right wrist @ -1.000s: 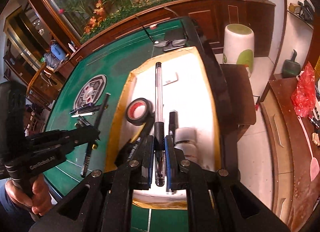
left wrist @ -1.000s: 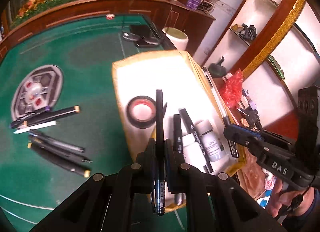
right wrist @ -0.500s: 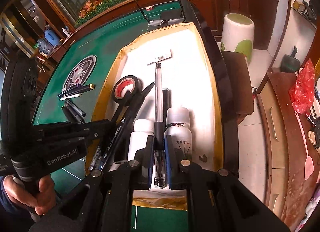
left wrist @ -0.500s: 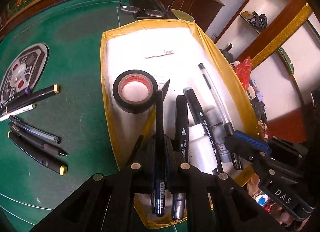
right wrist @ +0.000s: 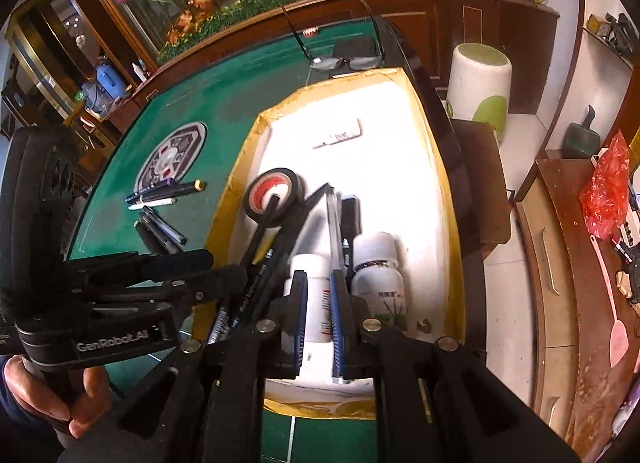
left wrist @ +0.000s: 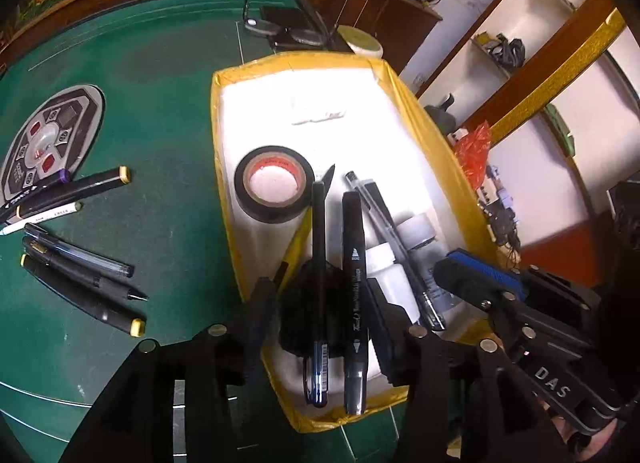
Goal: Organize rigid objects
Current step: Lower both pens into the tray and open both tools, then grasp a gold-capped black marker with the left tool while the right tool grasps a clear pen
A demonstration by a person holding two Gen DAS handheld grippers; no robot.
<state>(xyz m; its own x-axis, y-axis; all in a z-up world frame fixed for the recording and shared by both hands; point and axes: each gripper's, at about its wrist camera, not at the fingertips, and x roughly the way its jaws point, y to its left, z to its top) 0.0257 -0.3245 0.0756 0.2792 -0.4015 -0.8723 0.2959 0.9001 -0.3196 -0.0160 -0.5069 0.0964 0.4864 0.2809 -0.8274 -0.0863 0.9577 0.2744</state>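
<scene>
pen: black pen (left wrist: 319,263) lies in the yellow-rimmed tray (left wrist: 424,111), beside a marker (left wrist: 354,283)
left hand-held gripper (left wrist: 320,303): jaws just opened, spread either side of pen, not pinching
right hand-held gripper (right wrist: 318,323): pressed nearly together; clear pen (right wrist: 334,223) between jaws
risk: lifting left could snag pen; more pens (left wrist: 80,271) wait on desk (left wrist: 160,103)
text: "GenRobot.AI", "DAS"

Green felt table (left wrist: 168,111), yellow-rimmed white tray (left wrist: 424,123), black tape roll (left wrist: 274,189) with red-printed core, white bottles (right wrist: 380,275)
</scene>
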